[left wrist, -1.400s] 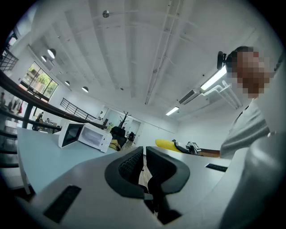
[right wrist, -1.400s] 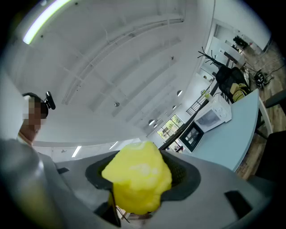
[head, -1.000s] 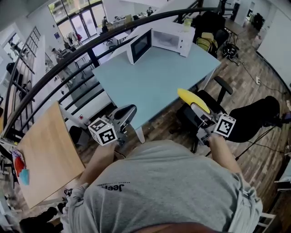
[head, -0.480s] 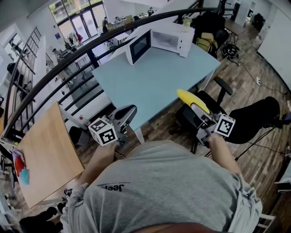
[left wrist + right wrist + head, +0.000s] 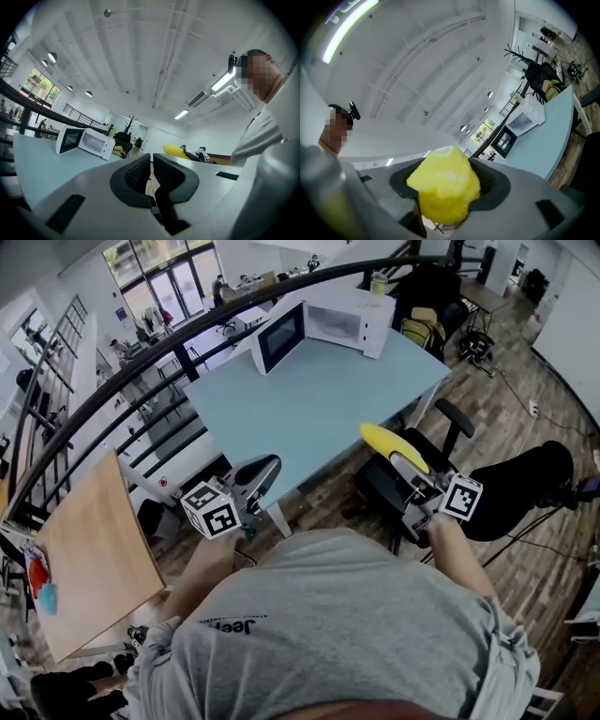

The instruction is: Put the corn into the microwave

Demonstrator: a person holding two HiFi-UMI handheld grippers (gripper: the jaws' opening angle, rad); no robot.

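Observation:
The yellow corn (image 5: 386,442) sticks out forward from my right gripper (image 5: 401,461), whose jaws are shut on it in the air off the near right corner of the light blue table (image 5: 319,404). In the right gripper view the corn (image 5: 444,183) fills the space between the dark pads. The white microwave (image 5: 349,322) stands at the table's far edge with its door (image 5: 281,336) swung open to the left. My left gripper (image 5: 263,470) hovers by the table's near corner, its jaws (image 5: 151,169) closed together with nothing in them. The left gripper view also shows the microwave (image 5: 91,142) and the corn (image 5: 176,151).
A black office chair (image 5: 448,424) stands below my right gripper, beside the table. Behind the microwave are more chairs with a yellow and black bag (image 5: 422,326). A dark curved railing (image 5: 141,371) runs along the table's far left, and a wooden table (image 5: 94,559) lies at the lower left.
Both grippers have edged a little forward along the table's near edge, the corn going with the right one. Neither grip has changed.

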